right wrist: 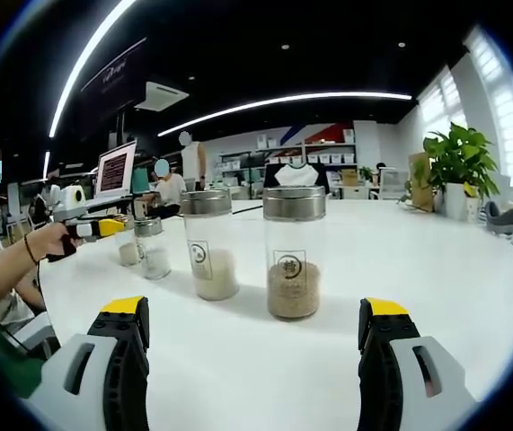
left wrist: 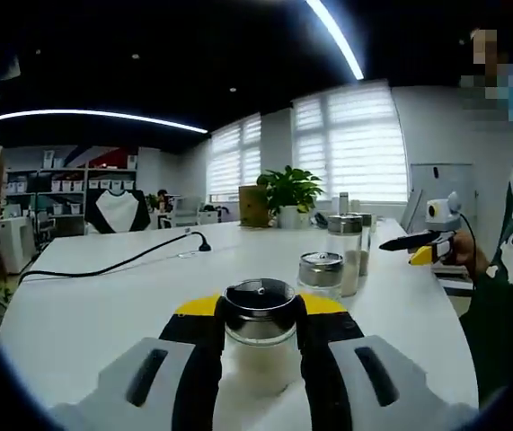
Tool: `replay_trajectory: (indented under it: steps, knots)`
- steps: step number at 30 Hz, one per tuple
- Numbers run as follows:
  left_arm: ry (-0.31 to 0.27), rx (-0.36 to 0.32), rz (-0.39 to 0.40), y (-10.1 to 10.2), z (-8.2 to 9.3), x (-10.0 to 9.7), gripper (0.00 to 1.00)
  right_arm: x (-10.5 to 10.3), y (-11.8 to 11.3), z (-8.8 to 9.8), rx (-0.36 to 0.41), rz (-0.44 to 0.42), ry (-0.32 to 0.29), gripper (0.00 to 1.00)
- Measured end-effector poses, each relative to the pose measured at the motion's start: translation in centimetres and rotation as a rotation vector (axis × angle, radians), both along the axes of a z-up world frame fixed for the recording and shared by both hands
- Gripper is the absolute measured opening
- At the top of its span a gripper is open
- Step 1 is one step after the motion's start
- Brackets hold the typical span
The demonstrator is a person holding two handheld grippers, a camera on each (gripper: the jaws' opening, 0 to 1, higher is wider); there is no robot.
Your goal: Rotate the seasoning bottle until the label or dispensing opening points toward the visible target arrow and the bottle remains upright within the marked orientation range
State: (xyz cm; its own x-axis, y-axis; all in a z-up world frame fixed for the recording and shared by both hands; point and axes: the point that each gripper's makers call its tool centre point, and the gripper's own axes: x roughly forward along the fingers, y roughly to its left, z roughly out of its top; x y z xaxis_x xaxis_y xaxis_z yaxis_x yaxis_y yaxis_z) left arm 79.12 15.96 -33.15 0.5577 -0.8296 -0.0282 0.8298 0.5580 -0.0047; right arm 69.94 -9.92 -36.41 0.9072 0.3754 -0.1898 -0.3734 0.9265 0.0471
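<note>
Jaws of the left gripper (left wrist: 260,332) clamp a short seasoning bottle (left wrist: 259,334) with a steel lid, upright on the white table (left wrist: 94,305). Behind it stand another short jar (left wrist: 320,274) and a taller jar (left wrist: 344,253). Jaws of the right gripper (right wrist: 254,337) gape wide, holding nothing, facing two tall jars (right wrist: 293,252).

I see the seasoning bottle (left wrist: 260,328) standing upright on the white table (left wrist: 103,305), near me: short clear glass, shiny metal lid, pale powder in the lower part. My left gripper's (left wrist: 260,337) black jaws sit against both its sides. I can't make out a label or a dispensing opening.
</note>
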Motion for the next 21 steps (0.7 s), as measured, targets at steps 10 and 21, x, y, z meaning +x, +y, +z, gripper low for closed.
replay_trajectory:
  steps: [10,21]
  knots:
    - [0.003,0.010,0.067,0.9,-0.1,1.0,0.45,0.2,-0.4,-0.1,0.002,-0.009,0.002,0.99]
    - [-0.043,0.081,0.241,2.1,0.7,0.2,0.46,0.3,-0.4,-0.1,-0.001,-0.004,0.006,0.99]
